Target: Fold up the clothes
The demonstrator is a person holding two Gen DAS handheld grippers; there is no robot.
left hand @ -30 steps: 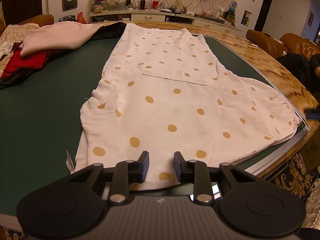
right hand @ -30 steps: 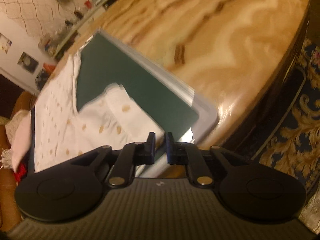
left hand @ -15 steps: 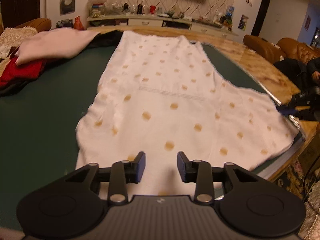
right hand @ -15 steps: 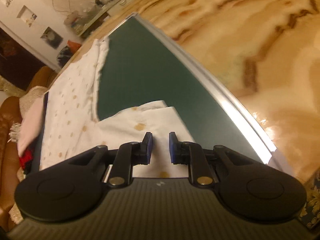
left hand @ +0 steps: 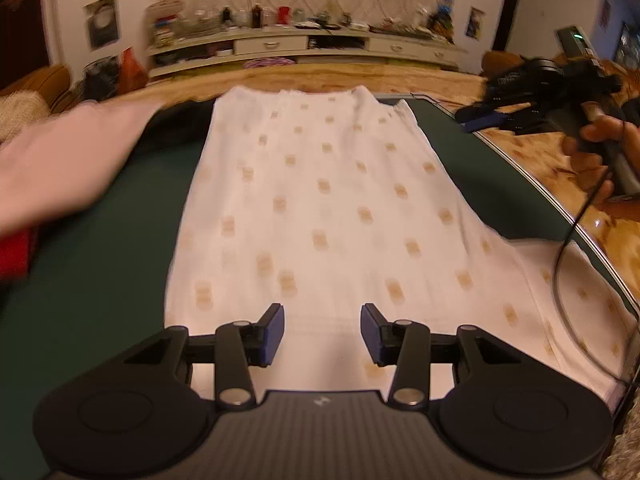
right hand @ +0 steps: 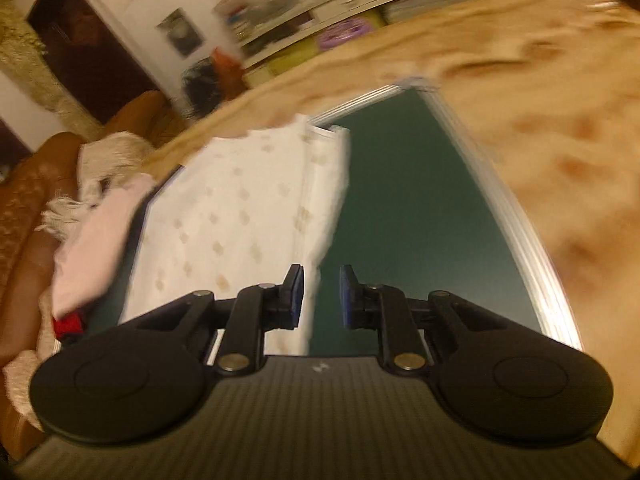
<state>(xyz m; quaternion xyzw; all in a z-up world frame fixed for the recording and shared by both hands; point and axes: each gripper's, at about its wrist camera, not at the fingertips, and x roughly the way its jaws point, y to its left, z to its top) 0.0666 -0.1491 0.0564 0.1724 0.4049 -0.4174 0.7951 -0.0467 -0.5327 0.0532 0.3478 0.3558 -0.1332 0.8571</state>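
While my left gripper hangs over the near end of the polka-dot garment, its jaws are opening, with only air between the blue pads. From this wrist the white cloth with tan dots lies flat on the green mat, running from just under my fingers toward the far edge of the wooden table; one part spreads out to the right, near the mat's metal rim. A pink garment lies at the left, blurred, with something red beside it. At the far right a hand holds my other gripper above the table, its cable trailing across the cloth.

From the right wrist, my right gripper has its pads slightly apart and gripping nothing. Below them runs the garment's right edge where it meets bare green mat; the cloth stretches away to the left. The picture is smeared.
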